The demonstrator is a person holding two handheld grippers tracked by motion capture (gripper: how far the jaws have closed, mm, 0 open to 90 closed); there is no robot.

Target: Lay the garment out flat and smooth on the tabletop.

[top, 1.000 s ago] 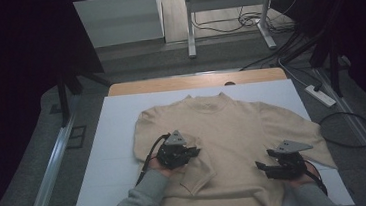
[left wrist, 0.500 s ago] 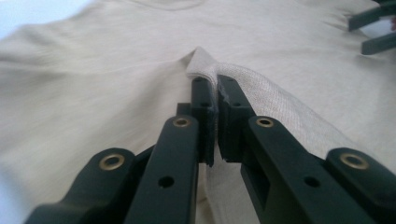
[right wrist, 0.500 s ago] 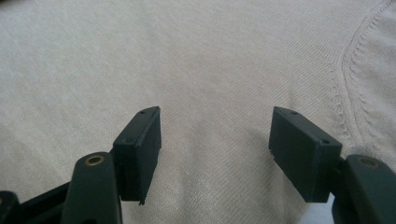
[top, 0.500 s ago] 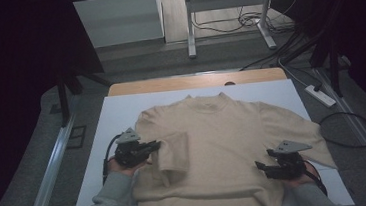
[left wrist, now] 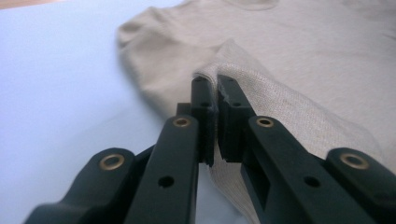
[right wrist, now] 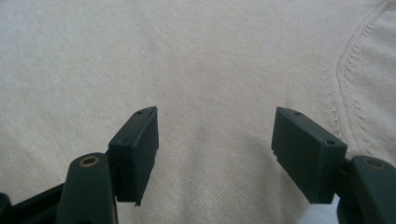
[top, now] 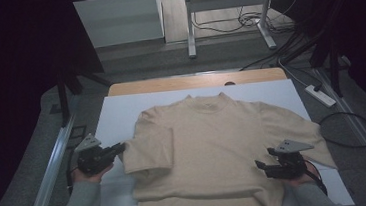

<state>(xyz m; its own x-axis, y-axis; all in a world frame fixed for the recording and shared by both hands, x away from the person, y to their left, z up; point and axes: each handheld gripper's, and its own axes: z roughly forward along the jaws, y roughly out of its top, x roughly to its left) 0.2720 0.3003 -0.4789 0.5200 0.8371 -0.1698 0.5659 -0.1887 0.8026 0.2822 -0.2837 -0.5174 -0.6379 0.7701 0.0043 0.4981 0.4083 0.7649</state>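
The cream sweater (top: 210,151) lies flat, front up, on the white board (top: 116,114), collar at the far end. My left gripper (top: 106,155), at the sweater's left edge, is clamped on the folded sleeve (left wrist: 261,93) there. My right gripper (right wrist: 215,149) hovers over the sweater's lower right, spread wide, nothing between its pads. I judge the sleeve fold to be in progress. Next: lay that sleeve down, let go, then address the right sleeve (top: 293,128).

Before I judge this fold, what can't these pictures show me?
- Cream knitted sweater: its hem, high view, cut off by the bottom edge.
- Folded sleeve's cuff: left gripper view, hidden between the shut left gripper.
- Sweater's weave behind the open right gripper: right gripper view, blurred.
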